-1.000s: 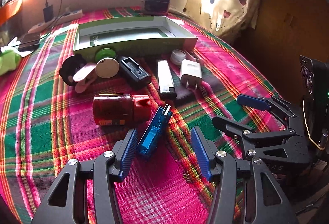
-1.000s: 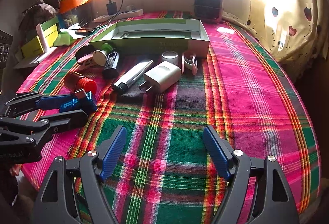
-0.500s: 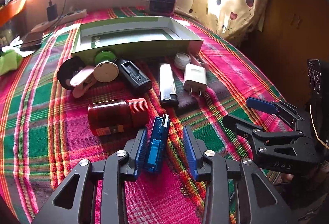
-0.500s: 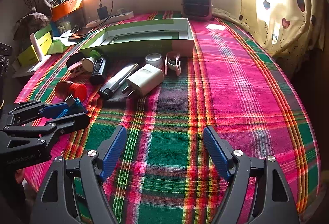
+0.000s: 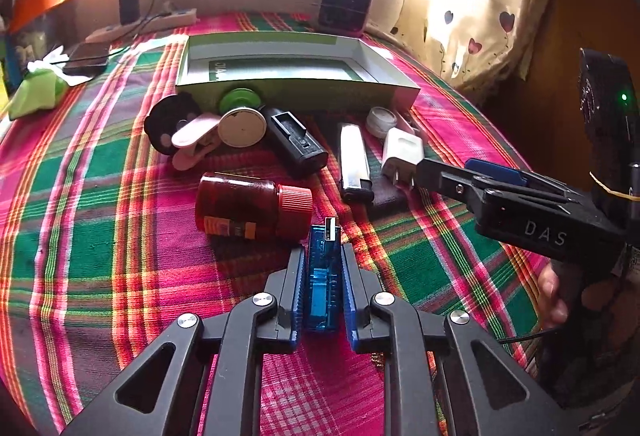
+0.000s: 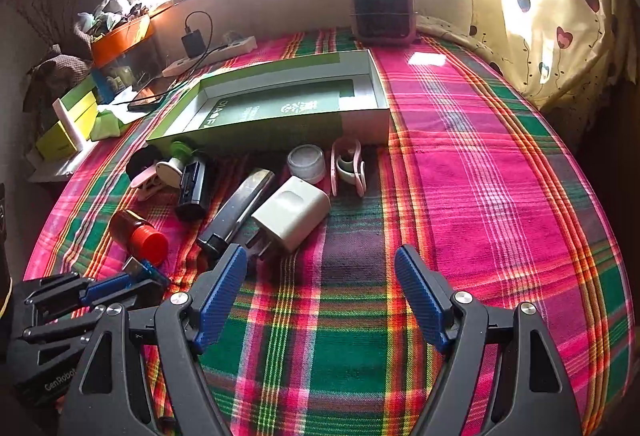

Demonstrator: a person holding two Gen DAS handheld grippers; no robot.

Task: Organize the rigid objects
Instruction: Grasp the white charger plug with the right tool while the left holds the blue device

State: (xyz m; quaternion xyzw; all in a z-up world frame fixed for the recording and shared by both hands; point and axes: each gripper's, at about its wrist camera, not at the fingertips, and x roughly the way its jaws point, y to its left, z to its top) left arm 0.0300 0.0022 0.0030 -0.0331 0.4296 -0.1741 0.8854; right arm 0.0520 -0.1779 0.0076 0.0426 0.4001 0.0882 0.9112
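Left wrist view: your left gripper [image 5: 323, 260] has just closed its 2 jaws on the blue USB device [image 5: 322, 268], which lies on the plaid cloth [image 5: 100, 236] with its metal plug pointing away from you, just beside the red cap of the brown bottle [image 5: 252, 206]. The pads press its 2 long sides; much of the body sits between them, the plug end projecting beyond the tips. Right wrist view: your right gripper [image 6: 320, 296] stands with jaws wide apart and nothing between them, above bare cloth near the white charger [image 6: 292, 212]. The green box [image 5: 296, 72], the likely destination, lies beyond the row of small items. Risks: the smooth plastic case may pivot or slip out if you lift quickly; the projecting plug may catch the bottle and roll it; a low carry could knock the lighter [image 5: 354, 164] or the black case [image 5: 298, 144]; the 2 grippers are near enough to collide.
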